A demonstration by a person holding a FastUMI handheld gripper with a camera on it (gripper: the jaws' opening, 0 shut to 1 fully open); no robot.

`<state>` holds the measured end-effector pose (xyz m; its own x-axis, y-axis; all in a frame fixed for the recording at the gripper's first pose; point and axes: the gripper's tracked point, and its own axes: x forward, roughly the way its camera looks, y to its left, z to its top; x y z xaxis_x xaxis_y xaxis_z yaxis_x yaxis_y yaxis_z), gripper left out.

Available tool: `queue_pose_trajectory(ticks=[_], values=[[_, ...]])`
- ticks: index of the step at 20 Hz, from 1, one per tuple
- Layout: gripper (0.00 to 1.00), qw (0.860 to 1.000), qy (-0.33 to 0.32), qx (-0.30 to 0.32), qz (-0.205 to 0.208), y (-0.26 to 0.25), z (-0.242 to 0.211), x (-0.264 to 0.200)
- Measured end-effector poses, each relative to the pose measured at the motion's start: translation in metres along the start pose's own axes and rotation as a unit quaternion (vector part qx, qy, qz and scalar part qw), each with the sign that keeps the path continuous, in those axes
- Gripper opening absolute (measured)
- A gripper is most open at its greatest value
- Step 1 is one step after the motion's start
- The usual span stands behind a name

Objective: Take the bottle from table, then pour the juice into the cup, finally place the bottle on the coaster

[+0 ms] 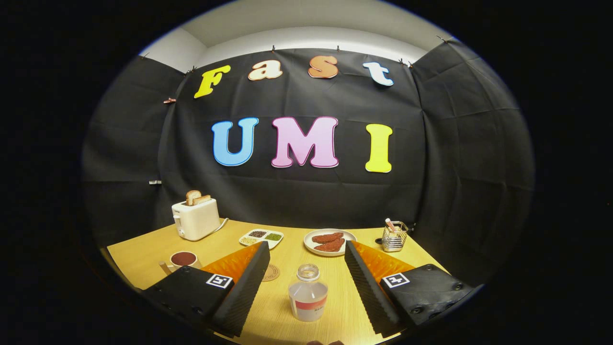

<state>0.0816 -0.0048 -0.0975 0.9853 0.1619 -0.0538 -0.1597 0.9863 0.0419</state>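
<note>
A small clear bottle (308, 293) without a cap stands upright on the wooden table (143, 254), between my two fingers and apart from both. My gripper (304, 251) is open wide, with the left finger (249, 282) and the right finger (368, 287) on either side of the bottle. The cup (183, 260), filled with a dark red liquid, sits to the left, beyond the left finger. A round coaster (271, 272) lies flat just right of the left finger's tip, ahead of the bottle.
At the back left stands a white toaster (195, 219) with bread in it. A divided dish of seeds (261, 237), a plate with reddish pieces (329, 242) and a wire holder (394, 236) line the table's far side.
</note>
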Motion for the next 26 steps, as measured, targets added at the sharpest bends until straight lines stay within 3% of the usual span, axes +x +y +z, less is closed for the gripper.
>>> queue_pose_trajectory(ticks=[14, 26], values=[[0.97, 0.999, 0.047, -0.014, 0.01, -0.002, -0.092, 0.034], [0.98, 0.997, 0.073, 0.021, 0.0, 0.001, -0.141, 0.053]])
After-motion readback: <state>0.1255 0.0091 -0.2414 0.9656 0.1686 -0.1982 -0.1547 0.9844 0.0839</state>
